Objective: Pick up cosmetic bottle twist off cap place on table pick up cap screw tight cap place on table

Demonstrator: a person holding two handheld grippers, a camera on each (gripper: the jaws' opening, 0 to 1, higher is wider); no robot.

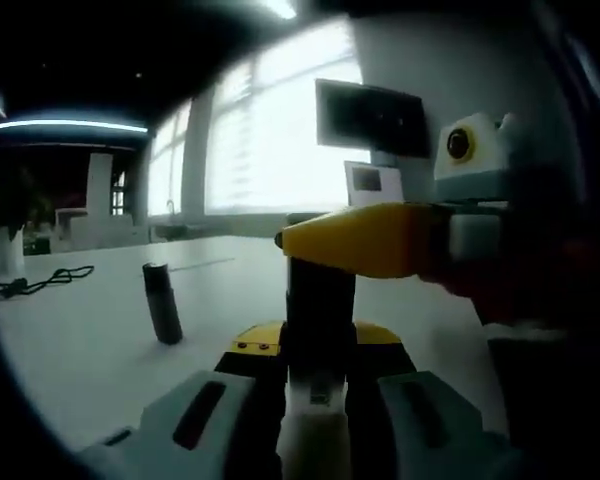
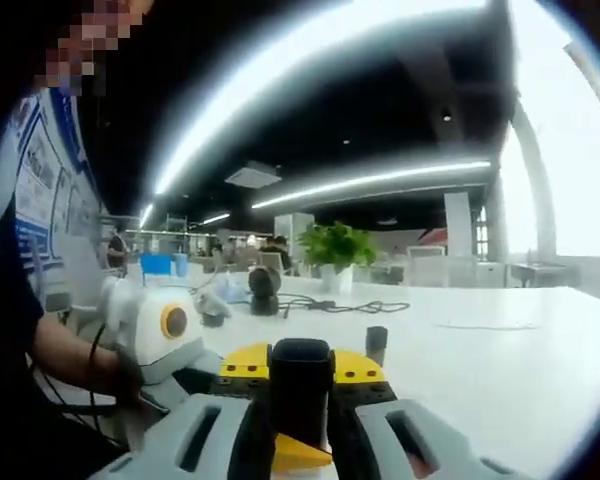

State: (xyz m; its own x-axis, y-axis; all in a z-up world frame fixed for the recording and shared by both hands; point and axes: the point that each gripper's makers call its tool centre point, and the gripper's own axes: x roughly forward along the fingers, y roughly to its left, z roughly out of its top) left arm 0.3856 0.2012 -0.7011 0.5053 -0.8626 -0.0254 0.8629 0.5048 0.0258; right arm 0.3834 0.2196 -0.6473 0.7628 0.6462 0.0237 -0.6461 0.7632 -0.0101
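Observation:
A dark cosmetic bottle [image 1: 320, 300] stands upright between the yellow pads of my left gripper [image 1: 320, 352], which is shut on its lower body. My right gripper [image 1: 302, 243] reaches in from the right, and its yellow jaw lies across the bottle's top. In the right gripper view, the black rounded cap [image 2: 300, 395] sits clamped between the yellow-tipped jaws of my right gripper [image 2: 301, 366]. The jaw hides the seam between cap and bottle. A second slim dark cylinder [image 1: 162, 302] [image 2: 377, 345] stands alone on the white table [image 1: 90, 350].
A black cable [image 1: 40, 283] lies at the table's far left. A monitor [image 1: 372, 118] stands behind by the windows. A potted plant [image 2: 335, 247], a dark round device [image 2: 265, 288] and cables [image 2: 350, 305] sit farther along the table. A person's forearm [image 2: 75, 360] is at left.

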